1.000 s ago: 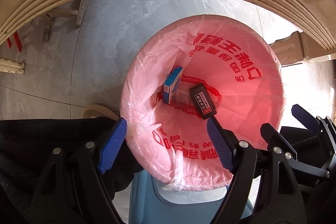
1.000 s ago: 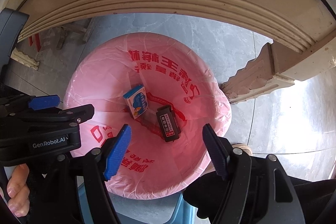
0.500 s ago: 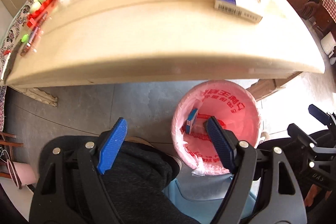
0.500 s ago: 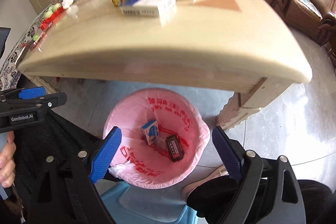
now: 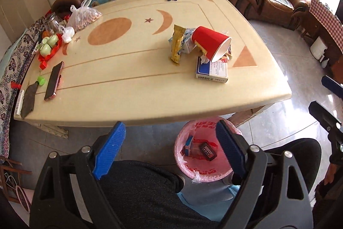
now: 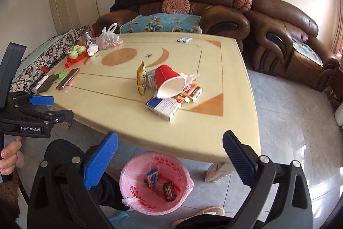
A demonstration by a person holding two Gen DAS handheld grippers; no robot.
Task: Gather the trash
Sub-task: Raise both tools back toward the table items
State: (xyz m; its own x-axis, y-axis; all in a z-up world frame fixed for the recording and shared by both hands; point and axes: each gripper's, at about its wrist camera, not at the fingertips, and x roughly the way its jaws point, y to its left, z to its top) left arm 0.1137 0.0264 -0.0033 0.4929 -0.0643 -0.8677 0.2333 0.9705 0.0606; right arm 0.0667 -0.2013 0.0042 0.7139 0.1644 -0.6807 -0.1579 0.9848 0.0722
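Left hand-held gripper point(image 5: 169, 141), right hand-held gripper point(image 6: 169, 156): jaws opening, nothing between. Below, pink-lined trash bin point(image 6: 130, 175) on floor at desk point(image 5: 128, 89) edge, holds blue box point(image 6: 152, 178) and black pack point(image 6: 169, 191). Farther, on desk: blue-white carton point(image 6: 164, 107), tipped red paper cup point(image 6: 167, 81), yellow wrapper point(image 6: 141, 78).
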